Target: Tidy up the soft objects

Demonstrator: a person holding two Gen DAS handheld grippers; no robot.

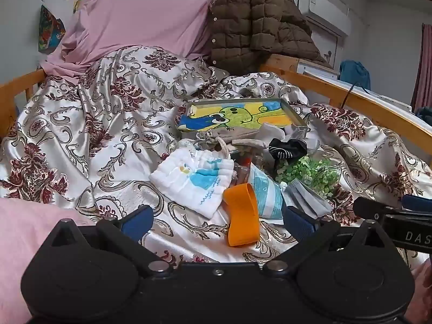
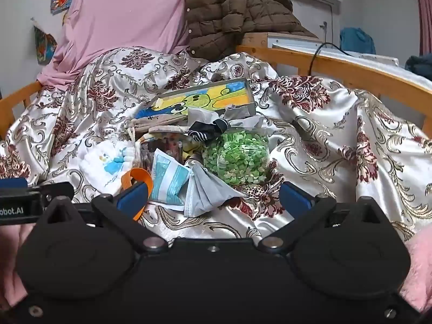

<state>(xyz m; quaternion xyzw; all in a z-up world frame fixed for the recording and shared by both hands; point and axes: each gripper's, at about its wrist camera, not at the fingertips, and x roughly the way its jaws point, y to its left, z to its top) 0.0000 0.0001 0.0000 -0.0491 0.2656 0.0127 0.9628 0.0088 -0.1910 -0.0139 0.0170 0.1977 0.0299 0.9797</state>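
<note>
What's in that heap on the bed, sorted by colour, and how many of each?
Counting only what shows clearly:
White: 1, the white cloth
Orange: 1, the orange band
Green: 1, the bag of green bits
Grey: 1, the grey face mask
Black striped: 1, the black sock
Light blue: 1, the blue packet
Total: 6. More lies half hidden underneath.

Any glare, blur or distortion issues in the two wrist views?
Left wrist: strong fisheye bend on the wooden bed rail; sheen on the satin bedspread; pile sharp. Right wrist: same curvature; bright glare on the bedspread; left claw cut off at the frame edge.
</note>
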